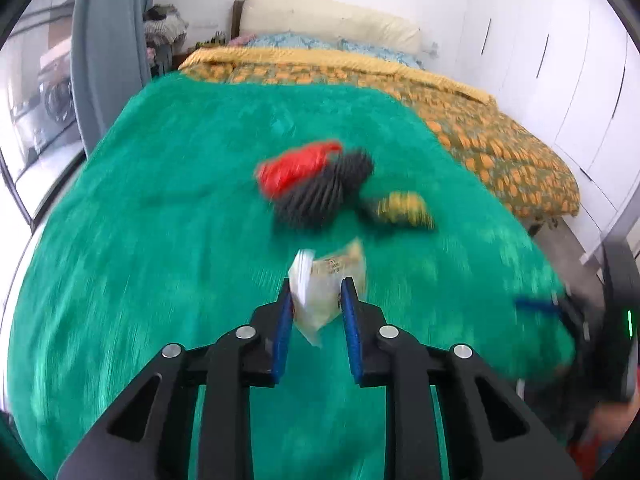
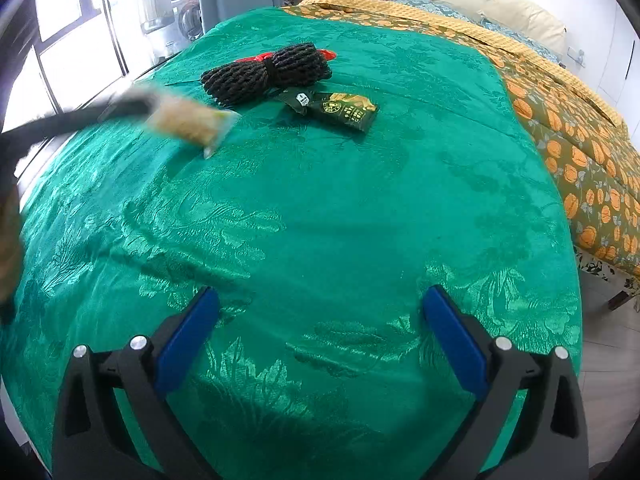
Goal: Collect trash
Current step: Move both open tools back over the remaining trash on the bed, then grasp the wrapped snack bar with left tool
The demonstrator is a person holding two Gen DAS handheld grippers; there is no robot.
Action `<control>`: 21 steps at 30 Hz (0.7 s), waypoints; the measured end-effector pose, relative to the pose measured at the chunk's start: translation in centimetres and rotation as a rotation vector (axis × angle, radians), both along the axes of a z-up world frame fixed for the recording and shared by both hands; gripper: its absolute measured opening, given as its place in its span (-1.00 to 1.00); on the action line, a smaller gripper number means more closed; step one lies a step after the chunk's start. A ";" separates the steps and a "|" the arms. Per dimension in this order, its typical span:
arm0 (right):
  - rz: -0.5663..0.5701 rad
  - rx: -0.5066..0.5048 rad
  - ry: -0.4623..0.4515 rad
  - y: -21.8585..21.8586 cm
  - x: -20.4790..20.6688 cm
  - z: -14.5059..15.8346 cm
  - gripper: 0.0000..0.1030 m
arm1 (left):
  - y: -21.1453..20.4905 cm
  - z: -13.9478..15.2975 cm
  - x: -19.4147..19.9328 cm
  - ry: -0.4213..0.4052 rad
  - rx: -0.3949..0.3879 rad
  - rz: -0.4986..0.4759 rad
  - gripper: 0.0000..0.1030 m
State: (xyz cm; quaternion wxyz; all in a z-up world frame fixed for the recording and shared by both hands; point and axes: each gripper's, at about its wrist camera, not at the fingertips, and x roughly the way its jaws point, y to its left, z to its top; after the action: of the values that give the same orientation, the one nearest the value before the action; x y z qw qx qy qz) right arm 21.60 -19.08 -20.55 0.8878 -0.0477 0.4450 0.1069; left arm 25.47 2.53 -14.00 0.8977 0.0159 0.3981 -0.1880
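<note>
1. Two grippers: the left gripper (image 1: 316, 300) pinches one pale snack wrapper (image 1: 326, 288) between its blue pads; the right gripper (image 2: 320, 320) stands spread wide, nothing between.
2. The wrapper hangs off the green cloth (image 2: 320, 220), long axis running along the fingers.
3. Beyond lie one black rope bundle (image 2: 266, 72), one red bag (image 1: 294, 166) and one dark green packet (image 2: 346, 110).

green leaf-patterned cloth (image 2: 320, 220), black rope bundle (image 2: 266, 72), dark green-and-gold packet (image 2: 346, 110), orange-patterned blanket (image 2: 580, 152).
</note>
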 end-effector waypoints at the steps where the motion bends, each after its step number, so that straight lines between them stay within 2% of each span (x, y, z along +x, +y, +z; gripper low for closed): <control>1: 0.000 0.000 0.000 0.0 0.0 0.0 0.91 | 0.9 -0.6 -1.3 0.017 0.004 0.004 -0.52; 4: 0.000 0.000 0.000 0.0 0.0 0.0 0.91 | 3.2 -1.9 -4.0 0.064 0.016 0.006 -0.47; 5: 0.000 0.000 0.000 0.0 0.0 0.0 0.91 | 3.6 -2.3 -4.5 0.078 0.022 0.002 -0.38; 7: 0.001 0.000 0.000 0.0 0.0 0.0 0.91 | 4.3 -2.6 -5.3 0.098 0.049 -0.022 -0.06; 8: 0.001 0.000 0.000 0.0 0.0 0.0 0.91 | 4.6 -2.5 -5.5 0.091 0.061 -0.030 0.23; 9: 0.001 0.000 0.000 0.0 0.0 0.0 0.91 | 4.7 -2.3 -5.8 0.073 0.072 -0.040 0.43; 12: 0.001 0.000 0.000 0.0 -0.1 0.0 0.91 | 4.9 -1.4 -5.6 0.018 0.107 -0.067 0.61; 16: 0.000 0.000 0.000 0.0 0.0 0.0 0.91 | 3.2 -0.7 -3.2 -0.027 0.148 -0.137 0.68; 19: 0.000 0.000 0.001 0.0 0.0 0.0 0.91 | 1.0 -2.2 -1.0 0.003 0.226 -0.227 0.68; 21: 0.000 0.000 0.001 0.0 -0.1 0.0 0.91 | 0.0 -3.3 0.0 0.018 0.271 -0.257 0.54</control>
State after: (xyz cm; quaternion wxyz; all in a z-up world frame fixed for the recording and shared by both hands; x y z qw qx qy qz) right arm 21.53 -19.10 -20.56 0.8877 -0.0479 0.4452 0.1071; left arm 25.46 2.56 -17.27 0.8524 0.1858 0.4224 -0.2460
